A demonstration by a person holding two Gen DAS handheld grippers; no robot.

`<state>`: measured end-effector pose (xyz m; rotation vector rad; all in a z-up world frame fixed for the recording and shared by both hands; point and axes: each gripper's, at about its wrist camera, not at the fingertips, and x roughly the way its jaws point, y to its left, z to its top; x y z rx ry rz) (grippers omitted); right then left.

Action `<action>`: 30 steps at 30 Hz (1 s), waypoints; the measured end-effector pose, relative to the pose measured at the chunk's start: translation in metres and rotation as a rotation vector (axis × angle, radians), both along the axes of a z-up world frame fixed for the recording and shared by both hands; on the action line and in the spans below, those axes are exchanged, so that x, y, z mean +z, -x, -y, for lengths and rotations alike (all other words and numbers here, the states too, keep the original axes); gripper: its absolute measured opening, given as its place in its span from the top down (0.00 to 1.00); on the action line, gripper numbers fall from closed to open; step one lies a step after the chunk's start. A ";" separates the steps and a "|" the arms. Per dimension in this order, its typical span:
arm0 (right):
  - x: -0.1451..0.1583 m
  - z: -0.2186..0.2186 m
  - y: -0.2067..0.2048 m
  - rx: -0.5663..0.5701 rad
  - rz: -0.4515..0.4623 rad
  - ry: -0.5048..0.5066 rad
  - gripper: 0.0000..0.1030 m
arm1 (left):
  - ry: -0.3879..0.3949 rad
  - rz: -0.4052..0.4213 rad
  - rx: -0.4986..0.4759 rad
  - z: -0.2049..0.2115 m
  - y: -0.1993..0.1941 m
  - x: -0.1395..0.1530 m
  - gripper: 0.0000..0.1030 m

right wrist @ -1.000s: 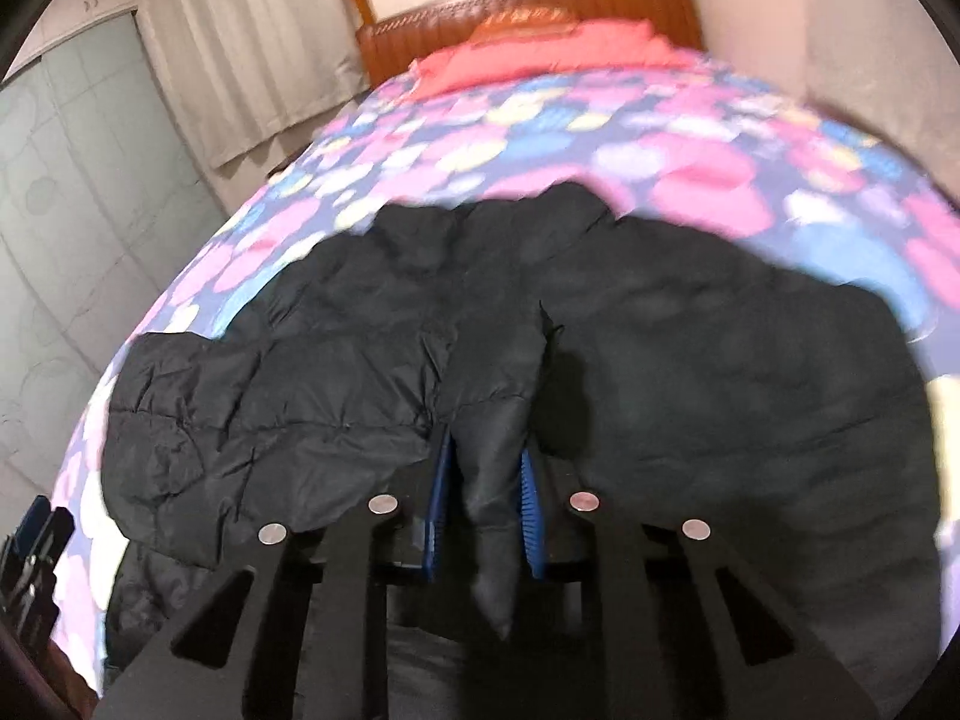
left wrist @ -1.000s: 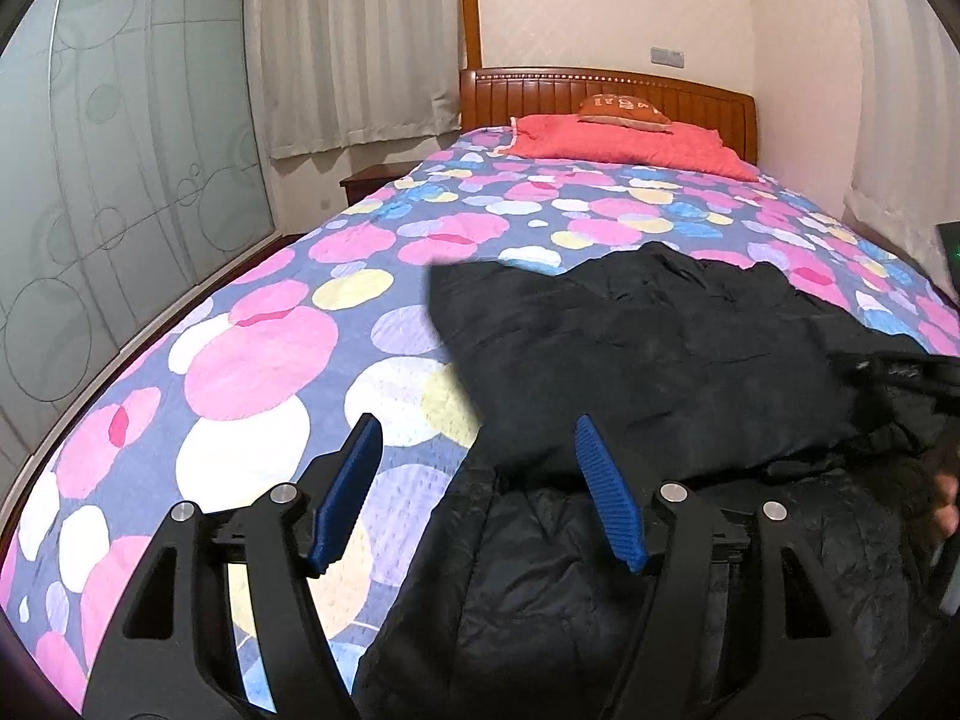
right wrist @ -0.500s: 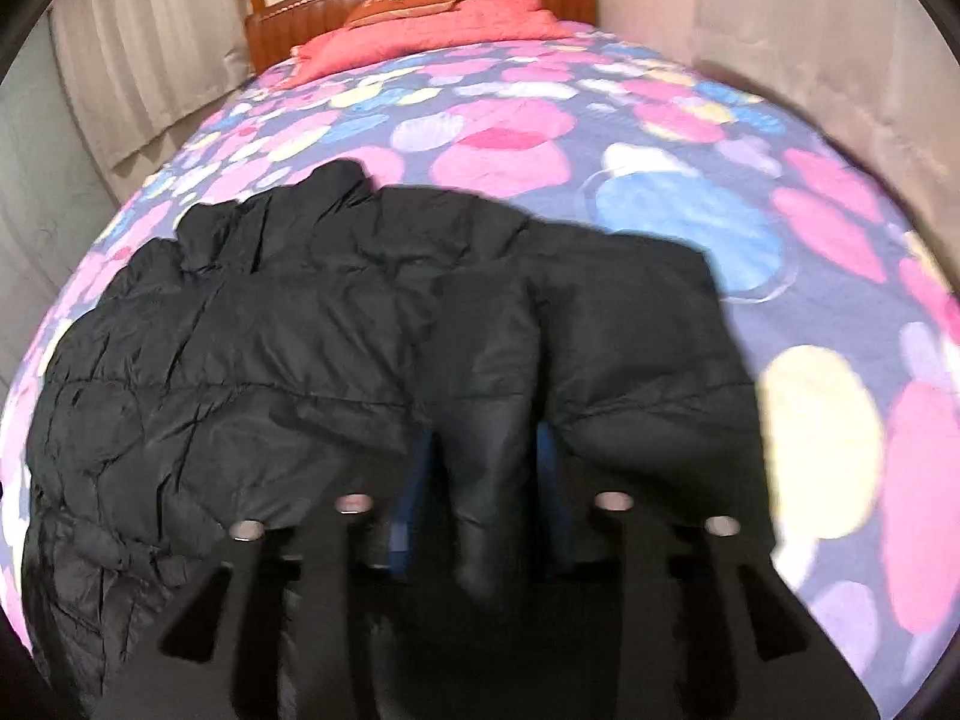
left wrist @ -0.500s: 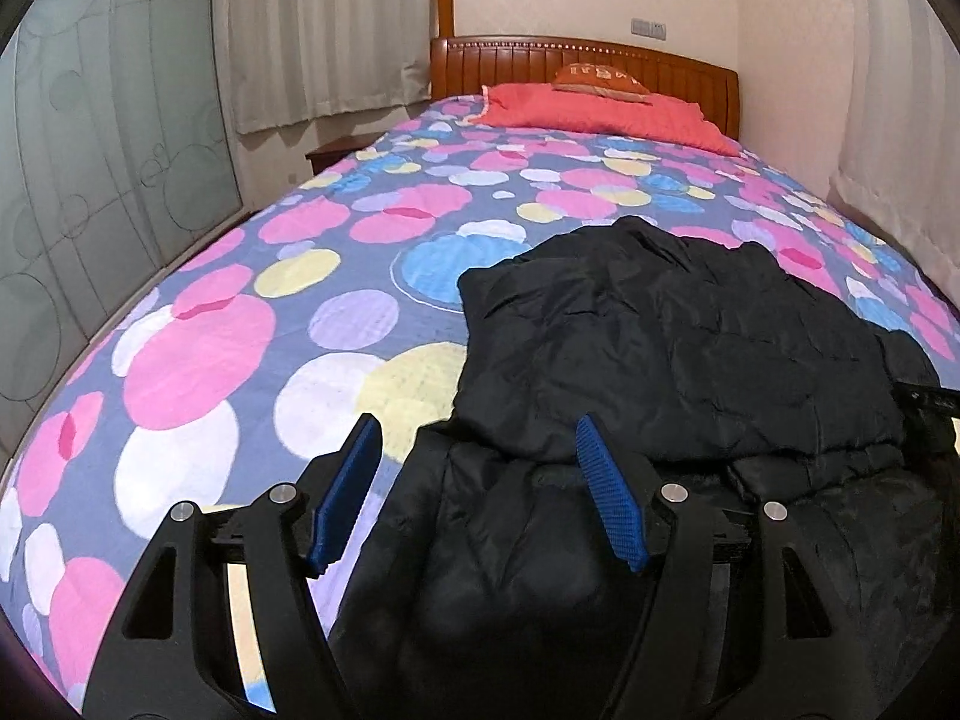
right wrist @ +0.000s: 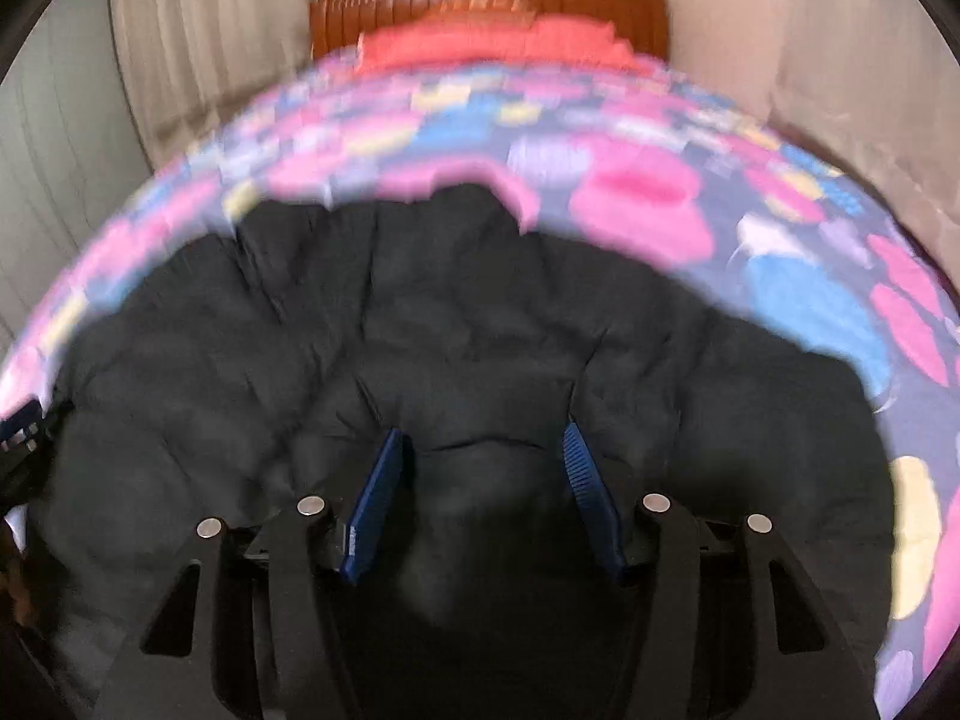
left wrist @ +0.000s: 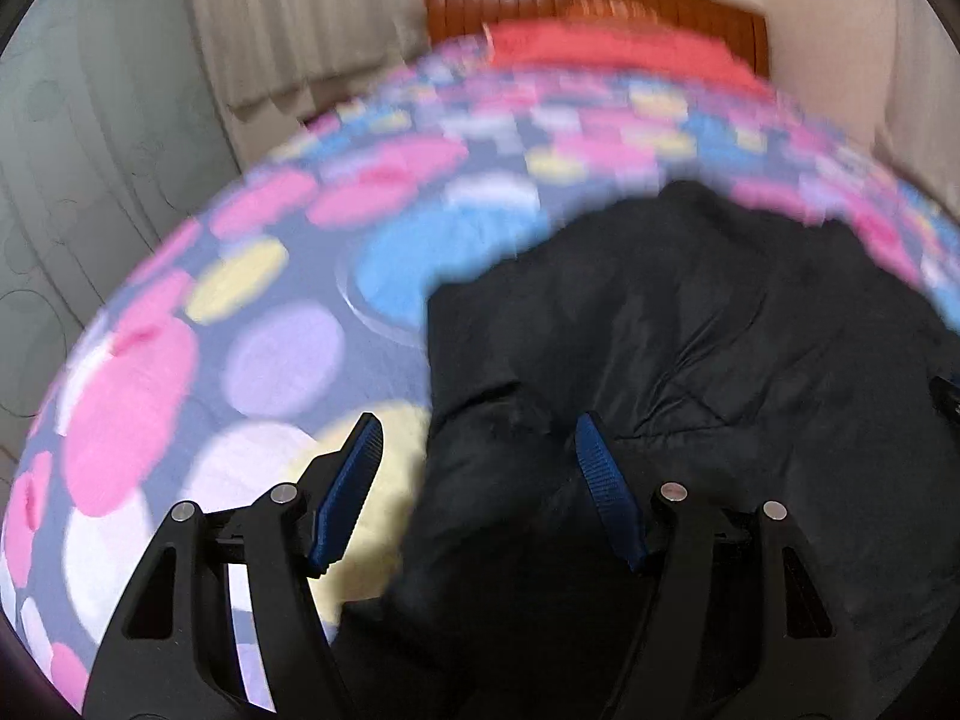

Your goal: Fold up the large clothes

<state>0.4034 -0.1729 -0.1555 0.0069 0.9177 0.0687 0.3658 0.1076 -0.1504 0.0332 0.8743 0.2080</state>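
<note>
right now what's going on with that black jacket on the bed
A person with a hand-held gripper in each hand is folding a black puffer jacket on a bed with a dotted bedspread. Both are open and holding nothing: the left hand-held gripper sits at the jacket's left edge, the right hand-held gripper over its middle. Both views are motion-blurred.

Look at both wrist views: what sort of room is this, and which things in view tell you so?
Most likely a home bedroom: a bed with a wooden headboard, a spotted bedspread with a black jacket on it, red pillows, and curtains.
</note>
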 end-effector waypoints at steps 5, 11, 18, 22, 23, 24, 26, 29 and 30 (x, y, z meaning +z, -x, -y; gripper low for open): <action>0.018 0.000 0.008 -0.024 0.017 0.004 0.46 | -0.005 0.012 0.021 0.002 0.010 0.013 0.38; 0.039 -0.037 0.015 0.057 0.105 0.000 0.45 | 0.075 0.157 -0.054 0.033 0.024 0.048 0.35; 0.013 -0.046 0.009 0.115 -0.001 -0.031 0.44 | 0.061 -0.014 -0.185 0.074 0.005 0.002 0.36; 0.033 -0.011 0.047 0.041 0.078 0.004 0.43 | 0.086 0.074 -0.148 0.053 0.029 0.021 0.36; 0.032 0.002 0.056 -0.007 0.087 0.036 0.43 | 0.084 0.078 -0.132 0.047 0.033 0.020 0.36; 0.023 0.012 0.060 -0.056 0.064 0.065 0.43 | 0.085 0.059 -0.112 0.042 0.034 0.015 0.36; 0.000 0.024 0.056 -0.055 0.014 0.007 0.42 | 0.100 -0.015 -0.123 0.045 0.025 -0.004 0.35; 0.007 0.023 0.057 -0.043 0.013 0.010 0.42 | 0.050 -0.016 -0.132 0.051 0.024 -0.002 0.36; 0.015 0.026 0.064 -0.040 0.015 -0.024 0.42 | 0.061 -0.014 -0.133 0.049 0.028 0.003 0.36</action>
